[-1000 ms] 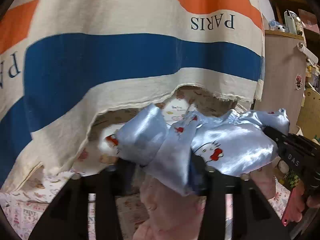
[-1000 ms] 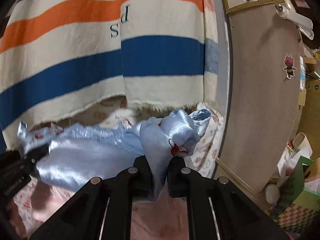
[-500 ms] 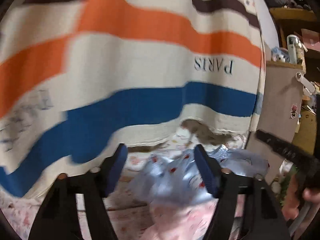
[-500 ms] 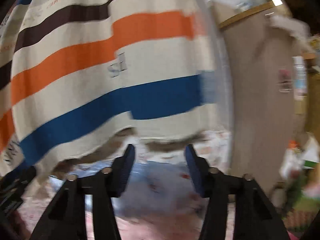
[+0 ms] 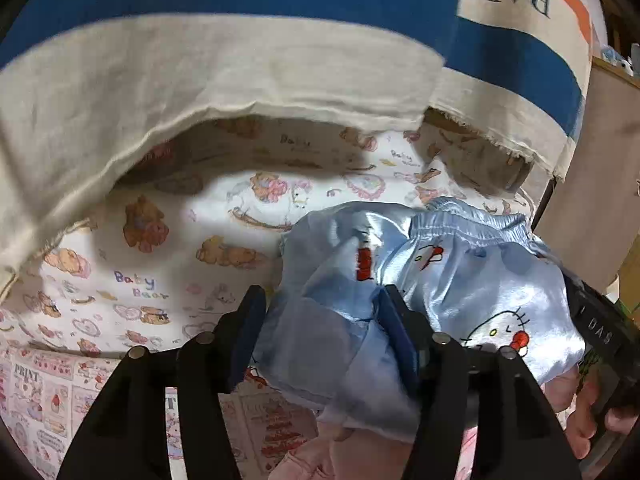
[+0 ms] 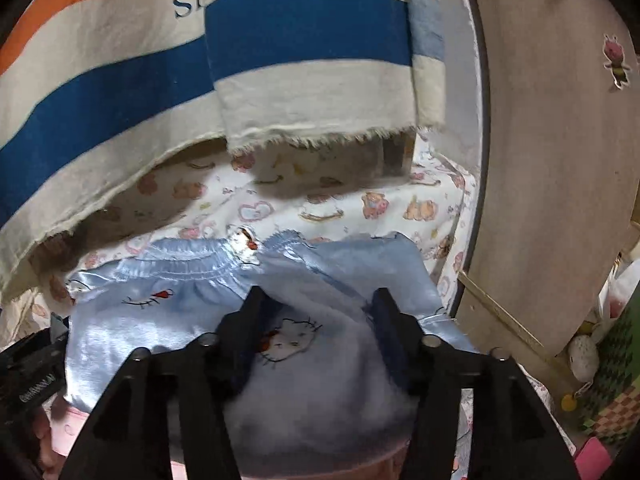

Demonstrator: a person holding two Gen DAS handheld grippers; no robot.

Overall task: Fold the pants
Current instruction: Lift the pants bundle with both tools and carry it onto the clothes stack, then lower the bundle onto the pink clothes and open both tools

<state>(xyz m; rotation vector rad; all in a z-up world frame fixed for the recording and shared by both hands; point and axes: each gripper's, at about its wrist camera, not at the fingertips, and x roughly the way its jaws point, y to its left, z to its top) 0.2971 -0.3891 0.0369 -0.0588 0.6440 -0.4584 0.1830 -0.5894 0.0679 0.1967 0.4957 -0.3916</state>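
Note:
Light blue satin pants (image 5: 480, 280) with cat prints lie crumpled on the baby-print sheet (image 5: 140, 260), waistband toward the back. My left gripper (image 5: 324, 324) straddles the pants' left end. Its jaws are closing slightly, loose fabric lies between them and the pads do not pinch it. My right gripper (image 6: 318, 312) hovers over the pants (image 6: 180, 300) at their right end. Its jaws are opening, with a cat-print fold lying between them. The right gripper's body (image 5: 596, 332) shows at the left wrist view's right edge, and the left gripper's body (image 6: 32, 372) at the right wrist view's left edge.
A striped cloth (image 5: 240, 80) in cream, blue and orange hangs low over the back of the sheet. A wooden cabinet side (image 6: 552, 160) stands close on the right. A pink garment (image 5: 312, 460) lies under the near edge of the pants. A green checkered box (image 6: 616, 380) sits at the lower right.
A second ago both grippers held the pants bunched up in the air. Both have since let go and sunk lower, and the pants now lie on the sheet.

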